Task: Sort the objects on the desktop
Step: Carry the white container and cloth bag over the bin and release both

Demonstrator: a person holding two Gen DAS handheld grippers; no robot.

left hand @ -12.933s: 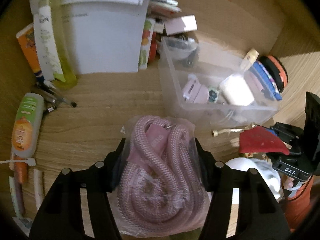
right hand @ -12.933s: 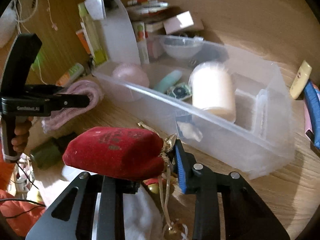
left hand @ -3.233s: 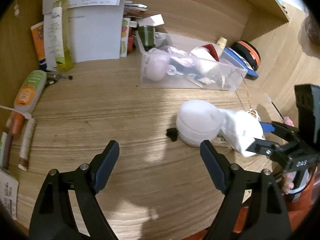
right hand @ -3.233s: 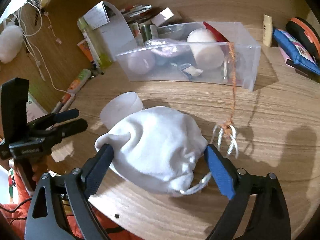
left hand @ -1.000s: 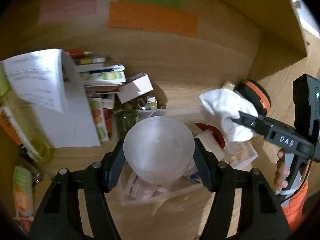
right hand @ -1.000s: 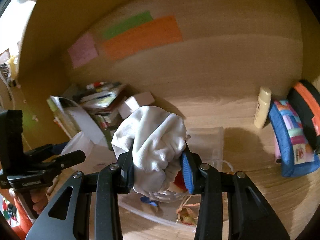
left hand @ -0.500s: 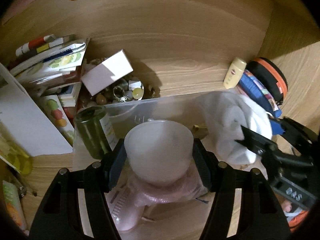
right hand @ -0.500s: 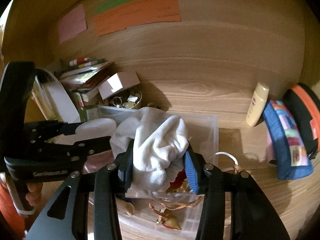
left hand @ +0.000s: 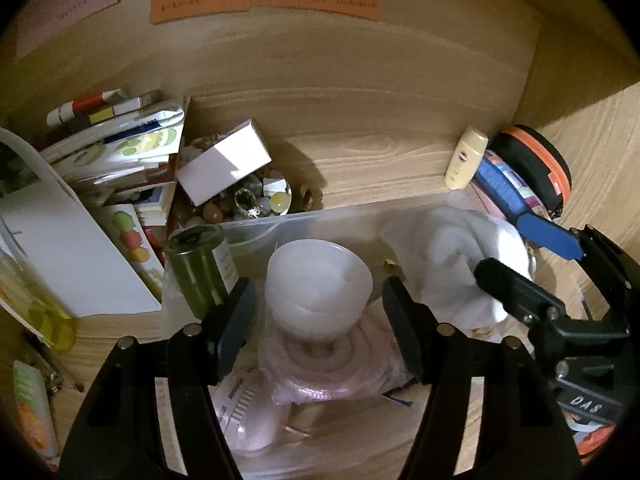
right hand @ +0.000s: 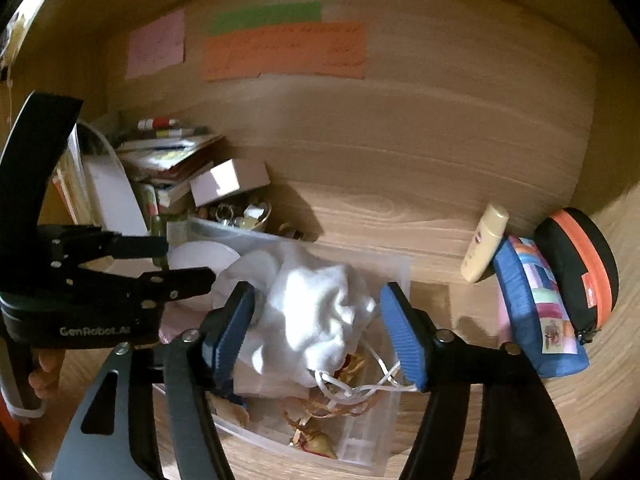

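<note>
A clear plastic bin [left hand: 304,216] sits on the wooden desk. My left gripper [left hand: 316,304] is open above it; a frosted white cup [left hand: 318,286] rests upside down between the fingers on a bagged pink rope [left hand: 320,368] in the bin. My right gripper [right hand: 318,326] is open over the bin's [right hand: 396,276] right part. A white drawstring pouch [right hand: 316,312] lies loose between its blue pads on other items. The pouch [left hand: 448,268] and the right gripper also show in the left wrist view.
A dark green jar [left hand: 200,268], a white box [left hand: 224,162], a dish of trinkets [left hand: 256,200] and stacked packets [left hand: 116,148] crowd the back left. A cream bottle [right hand: 484,248], a blue pouch [right hand: 536,304] and a black-orange case [right hand: 580,272] lie at right. Sticky notes [right hand: 284,50] hang on the back wall.
Both grippers have opened. The left let go of the white cup onto the pink rope; the right let go of the white pouch into the bin.
</note>
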